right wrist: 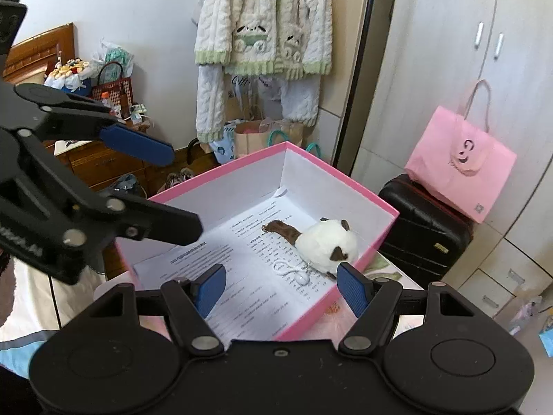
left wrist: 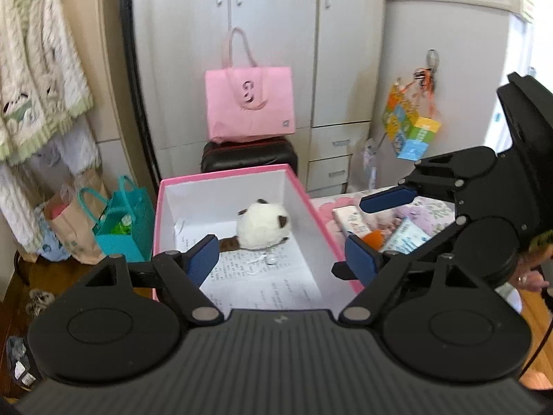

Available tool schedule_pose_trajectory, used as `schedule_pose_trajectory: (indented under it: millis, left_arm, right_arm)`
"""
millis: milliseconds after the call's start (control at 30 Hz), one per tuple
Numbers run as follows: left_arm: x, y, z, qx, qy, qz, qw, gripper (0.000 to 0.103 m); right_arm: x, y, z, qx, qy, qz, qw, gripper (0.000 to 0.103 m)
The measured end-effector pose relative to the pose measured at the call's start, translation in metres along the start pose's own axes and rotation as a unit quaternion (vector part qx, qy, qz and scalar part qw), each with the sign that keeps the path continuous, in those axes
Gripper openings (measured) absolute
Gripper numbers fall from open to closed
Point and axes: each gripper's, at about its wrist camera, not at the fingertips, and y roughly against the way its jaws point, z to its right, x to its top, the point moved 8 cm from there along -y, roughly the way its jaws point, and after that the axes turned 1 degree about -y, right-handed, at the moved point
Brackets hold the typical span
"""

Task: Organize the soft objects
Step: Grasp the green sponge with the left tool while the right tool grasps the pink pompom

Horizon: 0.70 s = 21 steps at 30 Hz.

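Pink cardboard framed the scene: an open box (left wrist: 228,180) with white walls sat at the near edge of a bed (left wrist: 439,211), printed paper (left wrist: 276,287) lining its floor. A cream plush (left wrist: 264,224) with brown ears and tail lay on that paper toward the box's far right corner, a white cord loop (right wrist: 293,271) trailing from it. Over the near end of the box hung the left gripper (left wrist: 280,259), jaws spread wide and holding nothing. To its right, the right gripper (left wrist: 373,228) hovered at the box's right rim, jaws likewise spread and empty, above a clutter of small packets (left wrist: 408,235) on the floral bedcover. Beyond the box stood a black suitcase (left wrist: 249,155) with a pink bag (left wrist: 250,103) on top, backed by a grey wardrobe (left wrist: 276,17). At far left, a knitted cardigan (right wrist: 262,24) hung on the wall above paper bags (left wrist: 76,228) on the floor.
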Motion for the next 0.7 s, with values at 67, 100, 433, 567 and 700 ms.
schedule_pose_trajectory:
  millis: [67, 100, 433, 567, 700]
  left_arm:
    - [-0.002, 0.010, 0.010, -0.010, -0.010, 0.002, 0.9999, 0.080]
    - [-0.003, 0.014, 0.015, -0.016, -0.013, 0.001, 0.9998, 0.080]
    - [-0.028, 0.044, 0.077, -0.089, -0.058, -0.015, 0.9942, 0.085]
    - [-0.037, 0.047, 0.101, -0.101, -0.080, -0.021, 0.9914, 0.085]
    - [-0.045, 0.036, 0.121, -0.114, -0.102, -0.028, 0.9879, 0.085]
  right_arm:
    - [-0.006, 0.013, -0.001, -0.003, -0.003, 0.003, 1.000, 0.075]
    - [-0.010, 0.021, -0.002, -0.004, -0.002, 0.004, 1.000, 0.075]
    - [-0.072, 0.080, 0.013, -0.004, -0.061, 0.018, 0.998, 0.075]
    - [-0.104, 0.096, 0.028, -0.019, -0.091, 0.019, 0.995, 0.075]
    - [-0.133, 0.105, 0.045, -0.037, -0.122, 0.018, 0.992, 0.076]
